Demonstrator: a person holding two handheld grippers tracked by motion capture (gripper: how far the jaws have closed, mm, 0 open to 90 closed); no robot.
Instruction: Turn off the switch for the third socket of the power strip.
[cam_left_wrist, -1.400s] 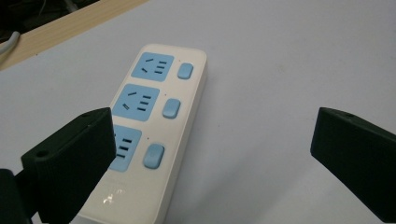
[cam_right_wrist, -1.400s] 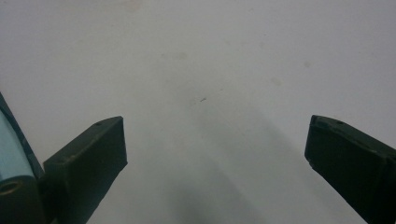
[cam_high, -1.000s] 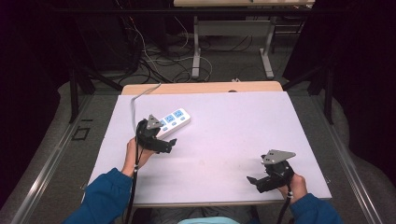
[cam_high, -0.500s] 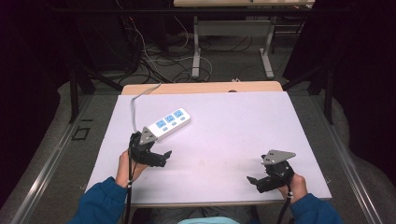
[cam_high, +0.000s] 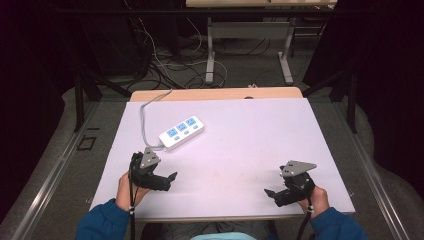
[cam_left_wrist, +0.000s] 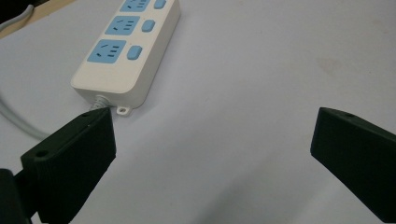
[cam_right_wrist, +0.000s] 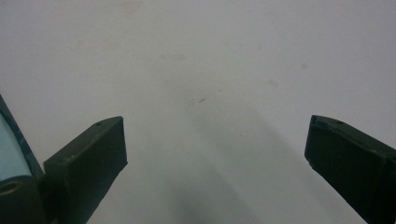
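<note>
A white power strip (cam_high: 182, 132) with three blue sockets lies left of the table's middle, its grey cord (cam_high: 145, 117) running off the far left edge. In the left gripper view the power strip (cam_left_wrist: 128, 51) sits just beyond the left jaw. My left gripper (cam_high: 167, 180) rests near the front left of the table, open, with nothing between its jaws. At the front right my right gripper (cam_high: 270, 193) is open too, over bare white table (cam_right_wrist: 210, 93).
The white table top (cam_high: 250, 135) has a wooden strip (cam_high: 215, 94) along its far edge. Beyond it stand table legs and loose cables (cam_high: 165, 50) on the floor. A person's blue sleeves (cam_high: 102, 222) enter from the bottom.
My left gripper has drawn back from the power strip toward the front edge of the table. The power strip now lies free. The right gripper has stayed put.
</note>
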